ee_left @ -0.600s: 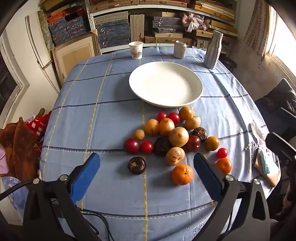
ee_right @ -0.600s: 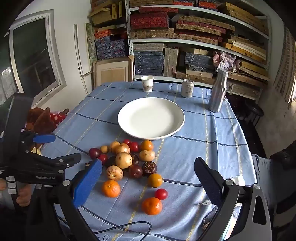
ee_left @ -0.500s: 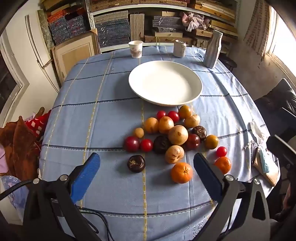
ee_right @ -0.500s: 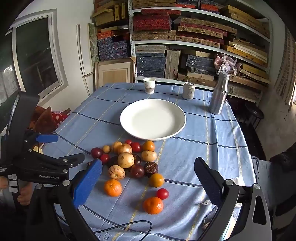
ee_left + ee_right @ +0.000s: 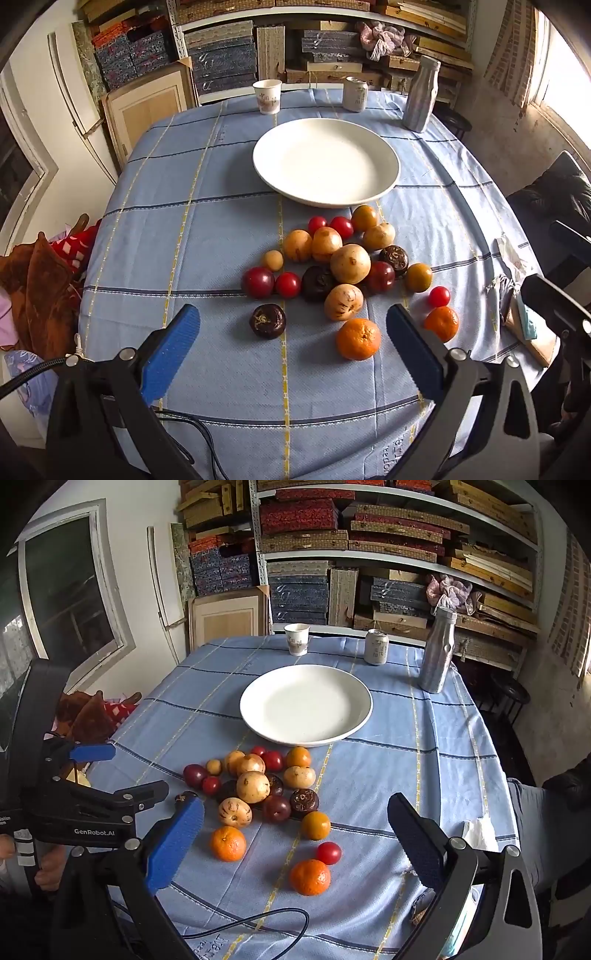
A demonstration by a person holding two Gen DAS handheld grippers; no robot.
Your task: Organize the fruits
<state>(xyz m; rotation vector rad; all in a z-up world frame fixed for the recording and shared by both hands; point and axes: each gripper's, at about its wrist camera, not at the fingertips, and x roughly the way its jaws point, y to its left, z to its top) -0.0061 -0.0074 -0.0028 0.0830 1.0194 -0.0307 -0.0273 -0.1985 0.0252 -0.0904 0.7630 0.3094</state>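
Between my left tool's (image 5: 293, 345) blue fingers (image 5: 170, 349), spread wide and grasping nothing, bare blue tablecloth (image 5: 221, 369) shows above the counter's near edge. My right tool (image 5: 295, 840) is likewise released and empty. Just ahead lie a dark purple fruit (image 5: 267, 321) and an orange (image 5: 358, 339); a second orange (image 5: 441, 323) and a small red fruit (image 5: 439, 296) sit nearer the right edge. Beyond them the fruit cluster (image 5: 343, 258) lies packed, pieces touching, just short of the empty white plate (image 5: 326, 161). Open cloth runs left of the cluster to the counter's edge. At the far edge stand a paper cup (image 5: 267, 96), a can (image 5: 355, 93) and a silver bottle (image 5: 421, 94); their printing is too small to read. My left tool's body in the right view reads "GenRobot.AI" (image 5: 94, 832). A black cable (image 5: 258, 923) lies over the near hem.
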